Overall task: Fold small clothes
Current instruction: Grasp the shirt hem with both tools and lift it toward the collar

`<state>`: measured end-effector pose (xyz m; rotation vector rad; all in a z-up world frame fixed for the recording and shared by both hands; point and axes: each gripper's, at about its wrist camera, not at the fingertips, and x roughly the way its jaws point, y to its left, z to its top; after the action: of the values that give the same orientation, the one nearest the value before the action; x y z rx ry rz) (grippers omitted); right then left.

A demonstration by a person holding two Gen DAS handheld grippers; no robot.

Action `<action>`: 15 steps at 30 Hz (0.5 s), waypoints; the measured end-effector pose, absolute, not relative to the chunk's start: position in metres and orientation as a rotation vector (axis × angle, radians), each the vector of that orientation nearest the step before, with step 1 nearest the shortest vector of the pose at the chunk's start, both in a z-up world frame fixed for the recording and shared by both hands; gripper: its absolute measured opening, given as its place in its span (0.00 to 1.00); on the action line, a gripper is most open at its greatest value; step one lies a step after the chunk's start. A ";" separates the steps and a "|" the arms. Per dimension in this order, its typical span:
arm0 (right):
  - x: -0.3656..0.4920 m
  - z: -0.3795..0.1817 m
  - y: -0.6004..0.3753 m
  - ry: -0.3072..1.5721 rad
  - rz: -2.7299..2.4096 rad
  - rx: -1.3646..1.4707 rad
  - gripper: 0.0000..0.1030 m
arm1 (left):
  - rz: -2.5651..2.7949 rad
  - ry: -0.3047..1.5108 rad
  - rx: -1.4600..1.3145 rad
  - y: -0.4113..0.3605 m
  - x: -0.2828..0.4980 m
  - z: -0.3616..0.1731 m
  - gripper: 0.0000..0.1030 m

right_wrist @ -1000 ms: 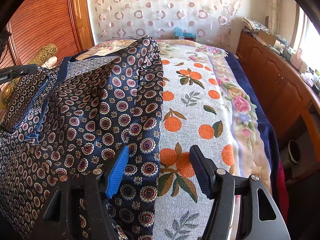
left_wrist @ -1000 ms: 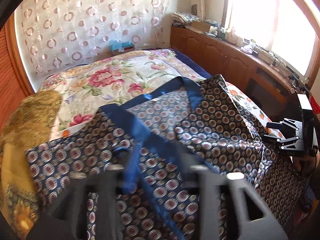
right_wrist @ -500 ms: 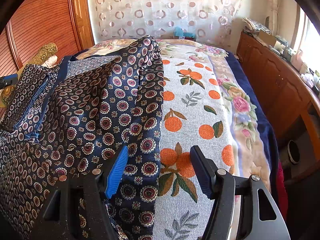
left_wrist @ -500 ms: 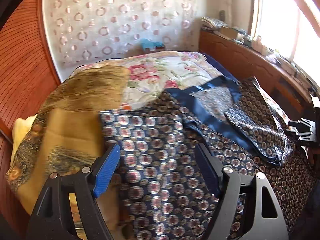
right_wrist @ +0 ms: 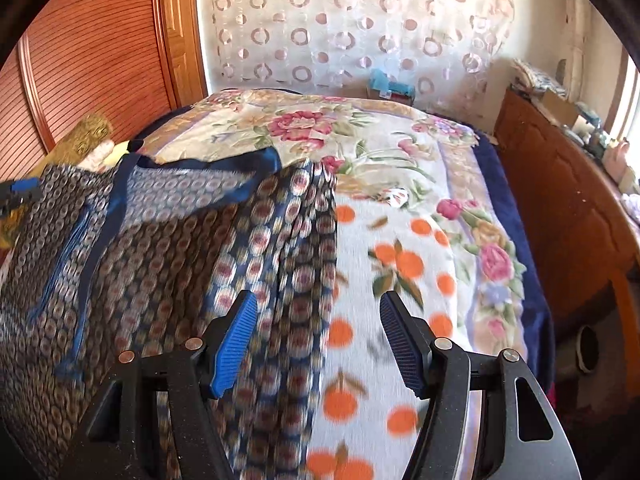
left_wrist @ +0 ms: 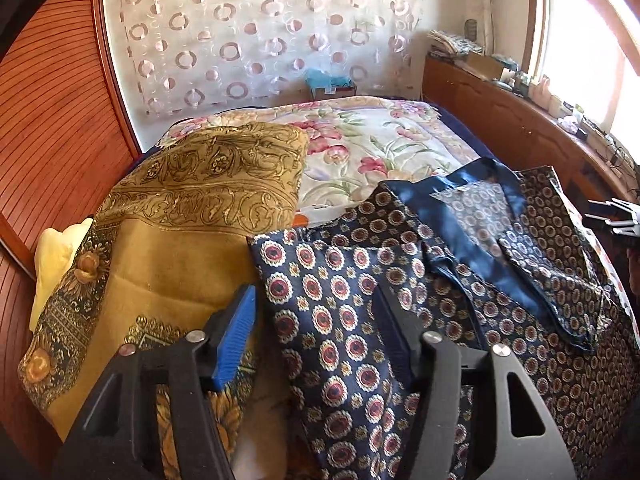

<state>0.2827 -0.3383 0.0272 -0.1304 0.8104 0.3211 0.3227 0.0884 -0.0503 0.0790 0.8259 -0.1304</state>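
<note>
A navy garment (left_wrist: 460, 292) with red-and-cream medallions and a plain blue collar lies spread on the bed. My left gripper (left_wrist: 316, 332) hovers at its left edge. The jaws are closing with that edge between them, and a gap still shows beside the blue left pad (left_wrist: 236, 336). In the right wrist view the garment (right_wrist: 160, 264) looks blurred, its right side hanging in folds. My right gripper (right_wrist: 318, 340) is open over that right edge, with cloth near the left pad (right_wrist: 236, 336) and orange-print blanket beside the other. Each gripper shows in the other's view: right (left_wrist: 612, 220), left (right_wrist: 16, 194).
A gold patterned cloth (left_wrist: 172, 232) over a yellow pillow (left_wrist: 56, 256) lies left of the garment. The floral blanket (right_wrist: 400, 168) covers the bed. A wooden cabinet (right_wrist: 568, 208) runs along the right side, and a slatted wooden panel (left_wrist: 52, 128) stands at the left.
My left gripper has moved left from the garment's middle to its left edge, its jaws widening then narrowing. The right gripper has risen and moved forward, and its view has blurred.
</note>
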 end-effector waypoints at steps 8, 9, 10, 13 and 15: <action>0.341 0.007 -0.334 0.862 0.346 -0.088 0.63 | -0.118 0.823 0.084 0.091 0.332 -0.049 0.48; 0.347 0.006 -0.332 0.862 0.351 -0.085 0.63 | -0.117 0.825 0.088 0.091 0.333 -0.049 0.48; 0.353 0.007 -0.329 0.861 0.354 -0.087 0.63 | -0.116 0.827 0.093 0.091 0.334 -0.050 0.48; 0.370 0.003 -0.318 0.872 0.347 -0.118 0.63 | -0.115 0.824 0.102 0.089 0.334 -0.050 0.34; 0.380 -0.002 -0.312 0.892 0.346 -0.129 0.62 | -0.108 0.829 0.112 0.088 0.335 -0.052 0.31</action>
<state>0.3800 -0.3121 -0.0016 -0.1287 0.8916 0.3464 0.3345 0.0885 -0.0517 0.1123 0.8293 -0.1085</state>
